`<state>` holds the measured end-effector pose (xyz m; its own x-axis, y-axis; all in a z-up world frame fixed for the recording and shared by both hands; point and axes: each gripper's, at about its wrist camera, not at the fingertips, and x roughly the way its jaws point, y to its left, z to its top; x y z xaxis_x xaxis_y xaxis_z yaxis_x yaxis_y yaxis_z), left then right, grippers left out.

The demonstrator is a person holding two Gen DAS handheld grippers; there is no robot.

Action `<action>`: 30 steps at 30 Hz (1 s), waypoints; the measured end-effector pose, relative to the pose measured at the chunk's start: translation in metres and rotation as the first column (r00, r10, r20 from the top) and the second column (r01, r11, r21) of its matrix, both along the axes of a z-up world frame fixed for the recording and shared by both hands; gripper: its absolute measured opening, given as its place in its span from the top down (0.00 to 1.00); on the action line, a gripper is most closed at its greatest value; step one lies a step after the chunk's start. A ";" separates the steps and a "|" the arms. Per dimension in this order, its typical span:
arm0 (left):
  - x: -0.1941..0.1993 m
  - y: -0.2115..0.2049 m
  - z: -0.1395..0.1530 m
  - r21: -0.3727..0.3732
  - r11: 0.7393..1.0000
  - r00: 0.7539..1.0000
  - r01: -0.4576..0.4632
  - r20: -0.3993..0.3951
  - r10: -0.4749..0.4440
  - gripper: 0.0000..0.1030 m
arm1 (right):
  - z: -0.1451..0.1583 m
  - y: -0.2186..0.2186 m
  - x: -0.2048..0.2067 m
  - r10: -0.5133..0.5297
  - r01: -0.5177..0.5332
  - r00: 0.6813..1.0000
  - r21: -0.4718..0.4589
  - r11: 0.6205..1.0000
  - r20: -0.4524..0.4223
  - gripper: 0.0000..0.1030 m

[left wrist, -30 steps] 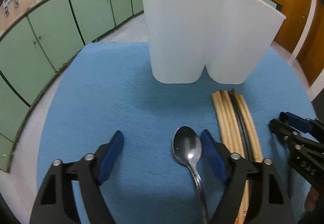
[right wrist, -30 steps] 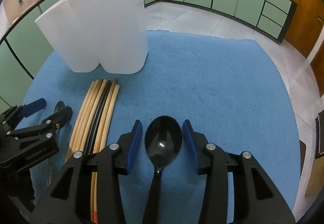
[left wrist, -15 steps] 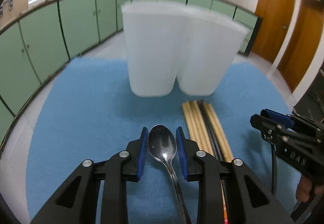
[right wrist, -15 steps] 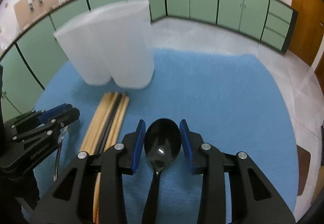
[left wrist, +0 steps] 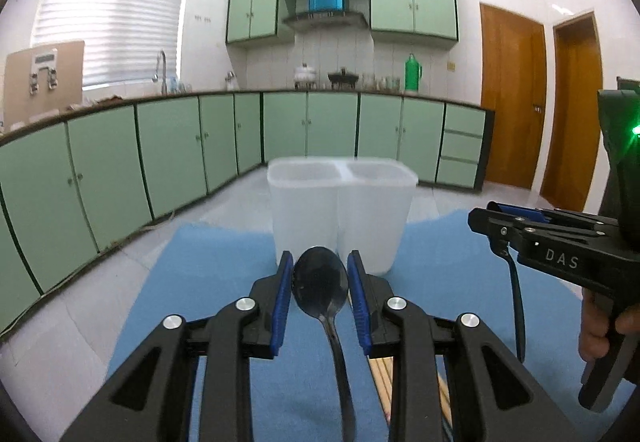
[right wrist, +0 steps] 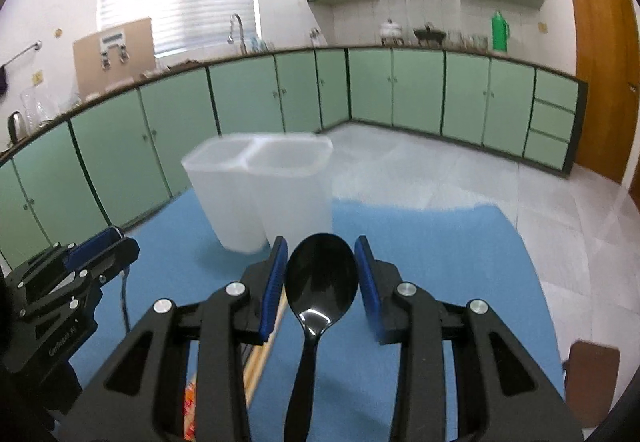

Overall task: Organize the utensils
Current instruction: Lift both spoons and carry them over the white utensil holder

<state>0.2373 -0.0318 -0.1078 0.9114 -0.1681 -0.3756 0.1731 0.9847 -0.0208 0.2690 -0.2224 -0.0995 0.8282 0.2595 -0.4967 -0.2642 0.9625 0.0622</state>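
My left gripper [left wrist: 320,292] is shut on a metal spoon [left wrist: 320,288], lifted above the blue mat [left wrist: 208,274], bowl pointing at the white two-compartment holder [left wrist: 340,214]. My right gripper [right wrist: 321,276] is shut on a black plastic spoon [right wrist: 320,282], also lifted, with the holder [right wrist: 260,194] ahead to its left. Each gripper shows in the other's view, the right one [left wrist: 496,220] and the left one [right wrist: 116,246]. Wooden chopsticks [right wrist: 262,354] lie on the mat below, mostly hidden by the fingers.
The blue mat [right wrist: 440,242] covers a round table; its far edge lies just behind the holder. Green kitchen cabinets [left wrist: 168,158] and tiled floor lie beyond. A brown seat [right wrist: 592,374] shows at the lower right.
Both grippers rose from the mat with their spoons and tilted up toward level; the left gripper closed on the metal spoon a second ago. The holder now appears lower and farther.
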 end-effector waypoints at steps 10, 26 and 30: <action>-0.001 0.014 0.054 -0.049 0.999 0.989 0.008 0.145 -0.001 0.74 | 0.058 -0.001 0.017 0.045 -0.060 0.986 0.089 0.994 0.158 0.68; 0.087 0.014 0.132 -0.104 0.994 0.946 0.033 0.324 0.002 0.74 | 0.103 0.005 0.120 -0.047 -0.001 0.950 0.155 0.988 0.308 0.68; 0.124 0.013 0.112 -0.103 0.994 0.963 0.027 0.270 0.002 0.74 | 0.081 0.009 0.147 -0.070 0.033 0.962 0.141 0.990 0.265 0.68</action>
